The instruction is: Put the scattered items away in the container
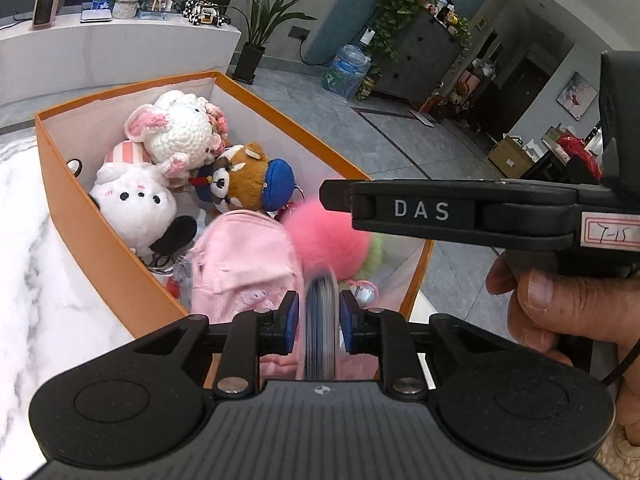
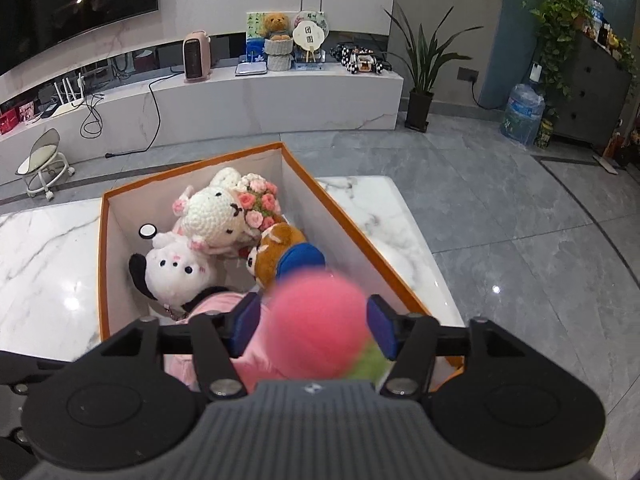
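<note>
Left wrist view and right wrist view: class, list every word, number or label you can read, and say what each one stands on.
"DAS": white letters on the black finger of the right gripper.
"T-15", handwritten, reading unsure: red-edged sticker on the same gripper's body.
Round fan on the ledge: dark characters, too small to read.
Water jug label: blurred.

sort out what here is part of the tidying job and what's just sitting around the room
Part of the job:
orange box
crochet bunny
white plush
brown plush with blue cap
pink mini backpack
pink pompom, between the right gripper's open jaws
blurred flat item in the left gripper

Just lying about:
pink heater
potted plant
water jug
rolling stool
</note>
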A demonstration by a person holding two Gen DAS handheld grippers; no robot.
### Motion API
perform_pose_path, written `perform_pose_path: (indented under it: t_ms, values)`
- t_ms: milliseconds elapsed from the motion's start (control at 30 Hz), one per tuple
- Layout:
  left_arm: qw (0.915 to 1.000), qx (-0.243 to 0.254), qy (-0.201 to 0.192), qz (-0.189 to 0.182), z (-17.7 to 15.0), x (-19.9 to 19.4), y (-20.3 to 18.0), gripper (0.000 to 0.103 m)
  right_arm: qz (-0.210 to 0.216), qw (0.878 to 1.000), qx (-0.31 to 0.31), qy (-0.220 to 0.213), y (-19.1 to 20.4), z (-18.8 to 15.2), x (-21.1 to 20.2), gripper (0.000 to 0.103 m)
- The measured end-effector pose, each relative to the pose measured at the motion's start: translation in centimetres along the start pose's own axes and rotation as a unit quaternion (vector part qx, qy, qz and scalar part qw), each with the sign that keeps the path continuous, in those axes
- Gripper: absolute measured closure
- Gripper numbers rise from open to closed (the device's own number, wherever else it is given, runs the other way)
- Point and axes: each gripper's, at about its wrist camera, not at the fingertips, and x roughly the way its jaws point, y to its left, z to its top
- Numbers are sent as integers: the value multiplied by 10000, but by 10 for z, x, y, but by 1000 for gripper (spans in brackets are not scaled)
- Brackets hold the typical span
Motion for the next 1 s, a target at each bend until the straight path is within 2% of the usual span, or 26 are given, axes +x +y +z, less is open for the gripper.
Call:
perform_pose_path:
  t_ms: [500,533,633,667,700,1000]
  values:
    - [9998,-96,-165,103,11,-18,10,78,25,10000,-36,-69,5,4,-3,40]
    - [9997,-101,-174,125,12,-19,11,76,30,10000,-41,-74,6,4,-3,40]
    - [9996,-113,-177,178,13,-22,15,63,38,9999,-40,-93,8,5,-4,39]
    - [9996,-124,-181,184,13,-23,17,53,43,9999,-39,-105,9,6,-5,39]
    - [9996,-133,-185,190,13,-24,18,48,49,9999,-44,-116,9,6,-6,39]
    - [9993,-110,-267,244,14,-35,23,44,99,9996,-105,-230,18,10,-12,35]
